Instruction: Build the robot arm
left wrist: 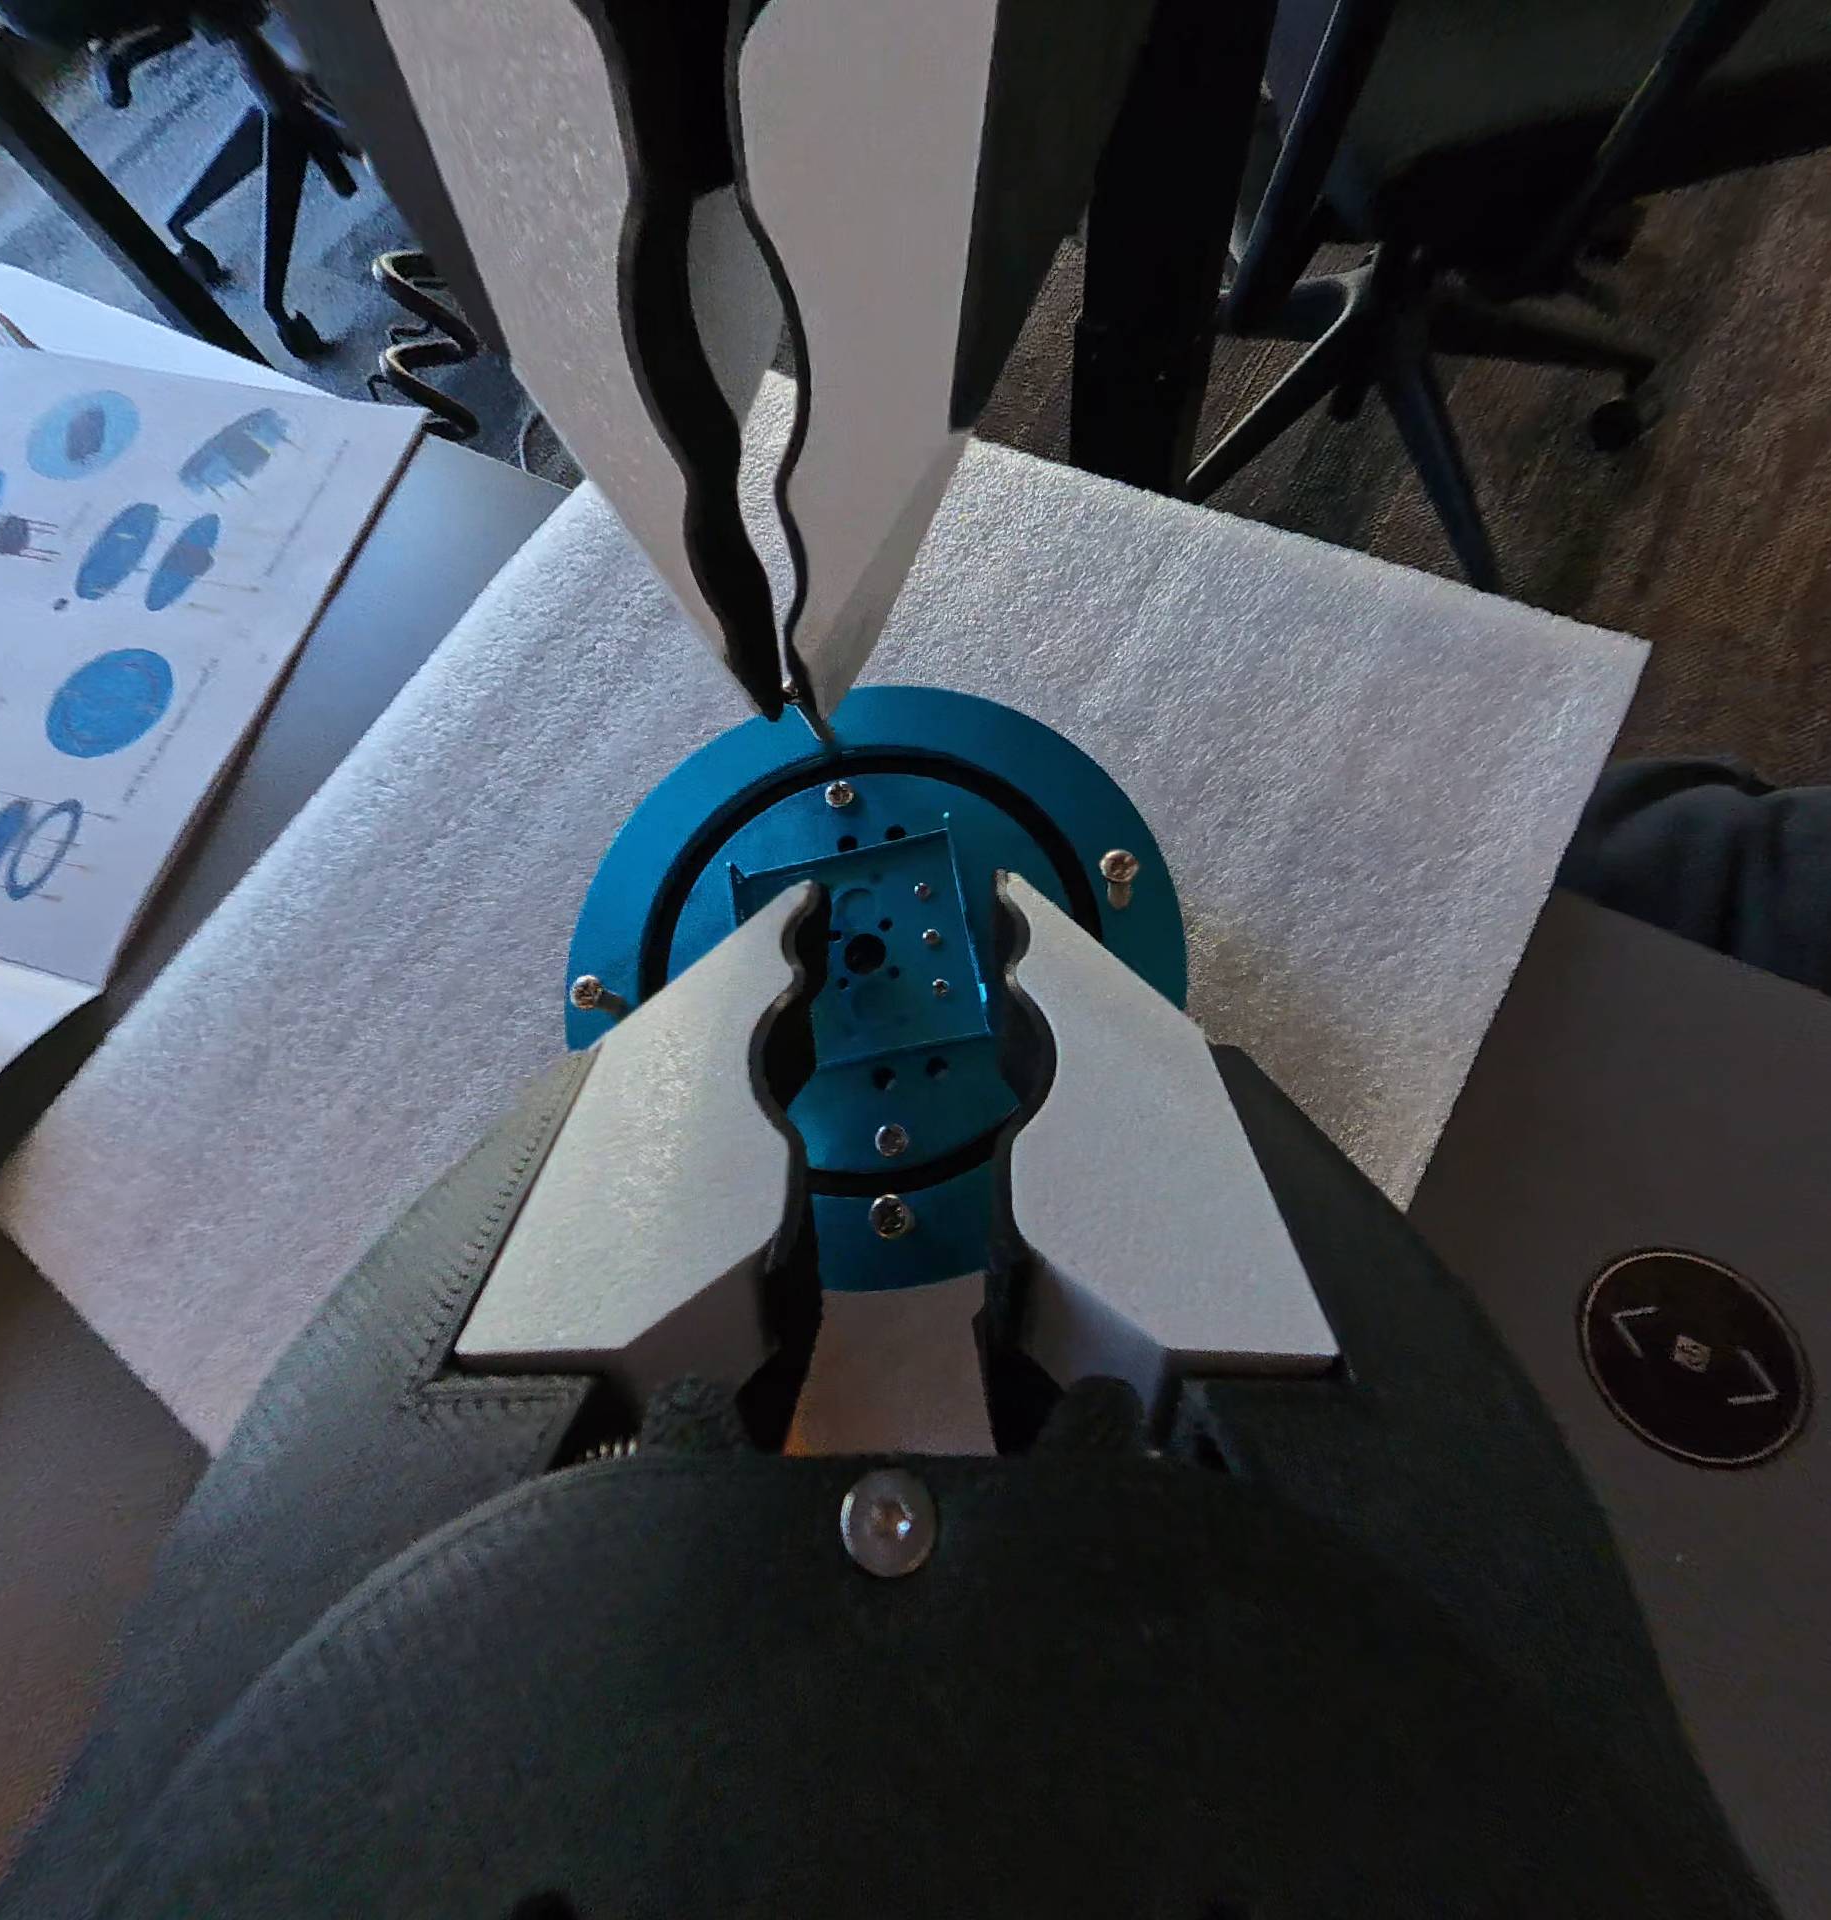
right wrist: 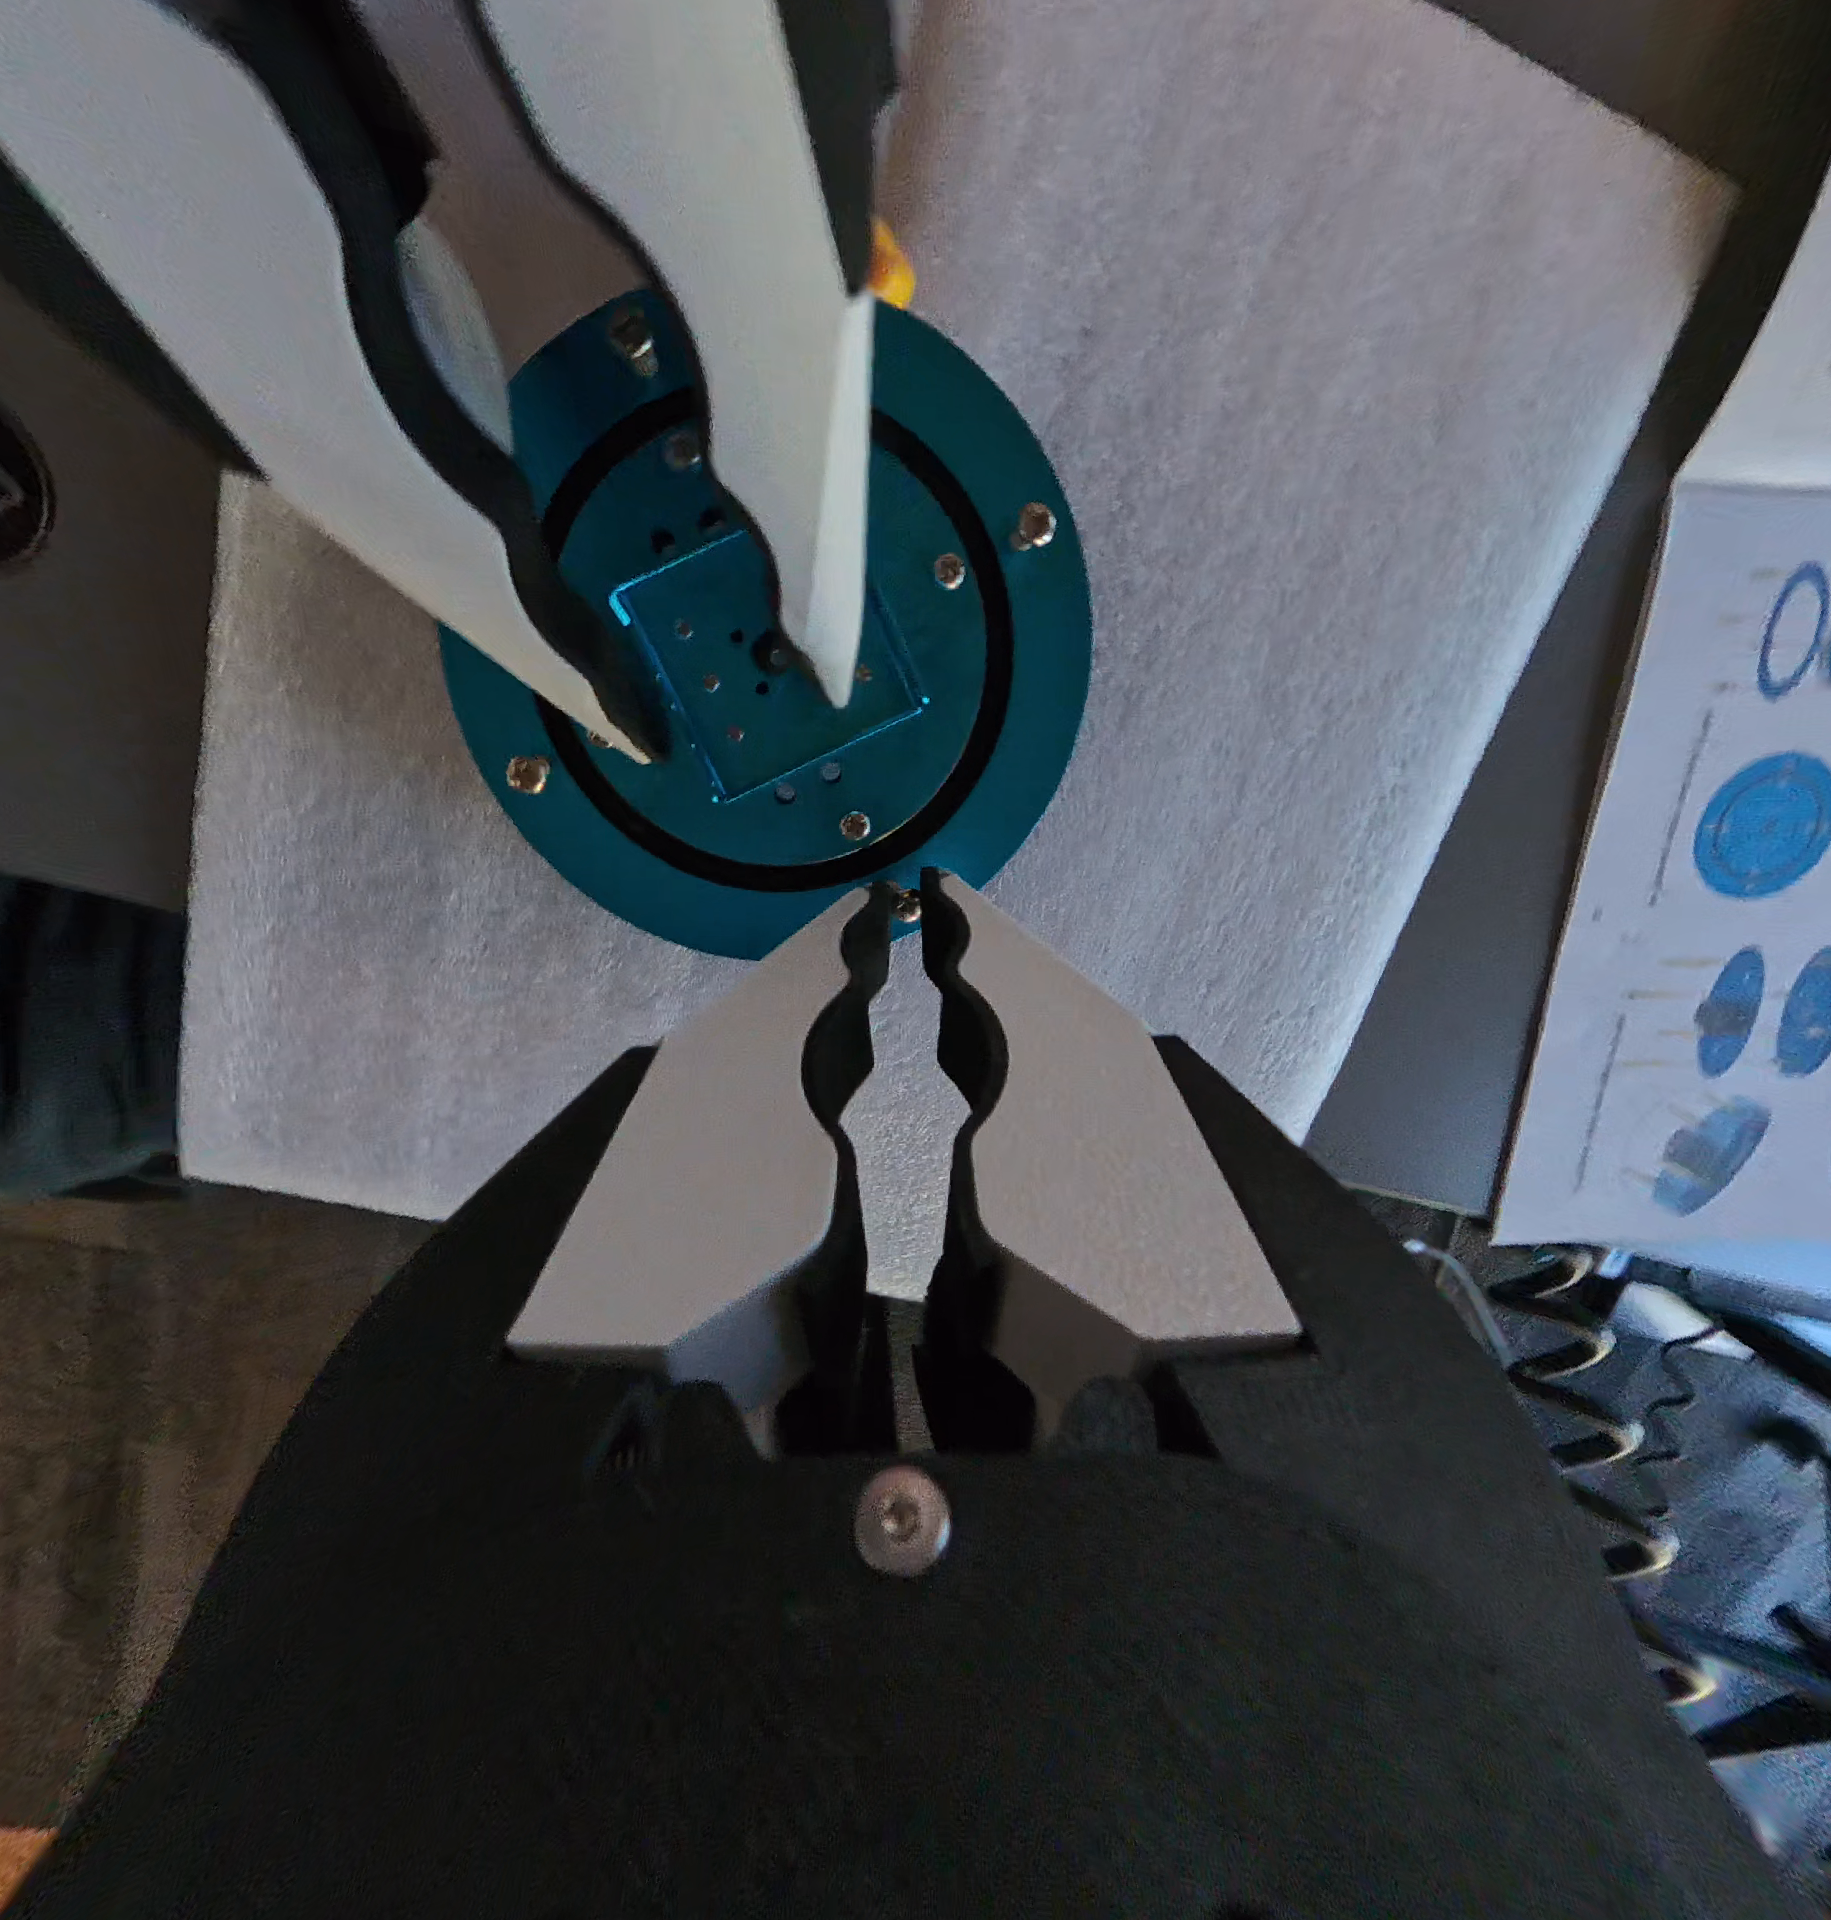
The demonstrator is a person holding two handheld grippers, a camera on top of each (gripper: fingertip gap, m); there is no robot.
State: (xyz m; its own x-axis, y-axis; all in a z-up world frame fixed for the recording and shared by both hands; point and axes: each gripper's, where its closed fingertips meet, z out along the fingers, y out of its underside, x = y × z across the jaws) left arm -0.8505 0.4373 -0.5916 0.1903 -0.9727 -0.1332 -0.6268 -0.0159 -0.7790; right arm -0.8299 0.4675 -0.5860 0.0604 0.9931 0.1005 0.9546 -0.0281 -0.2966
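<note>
A blue round metal disc (left wrist: 1098, 790) with a black ring groove lies on a white foam sheet (left wrist: 1254, 727). A blue square bracket (left wrist: 890, 966) sits at its centre. Several small silver screws stand in the disc, one at its right rim (left wrist: 1119, 868). My left gripper (left wrist: 909, 891) is open, its fingers straddling the bracket. My right gripper (right wrist: 900, 891) is shut on a small screw (right wrist: 903, 904) at the rim of the disc (right wrist: 1036, 748). It also shows from above in the left wrist view (left wrist: 802, 712). The left gripper (right wrist: 742, 724) hangs over the bracket (right wrist: 786, 717).
A printed sheet with blue part pictures (left wrist: 111, 623) lies left of the foam and also shows in the right wrist view (right wrist: 1763, 831). A grey case with a round dark sticker (left wrist: 1695, 1361) lies to the right. A dark sleeve (left wrist: 1721, 852), chair legs (left wrist: 1410, 312) and coiled cables (right wrist: 1617, 1455) are around the table. My right fingertips sit around 4 centimetres from my left ones.
</note>
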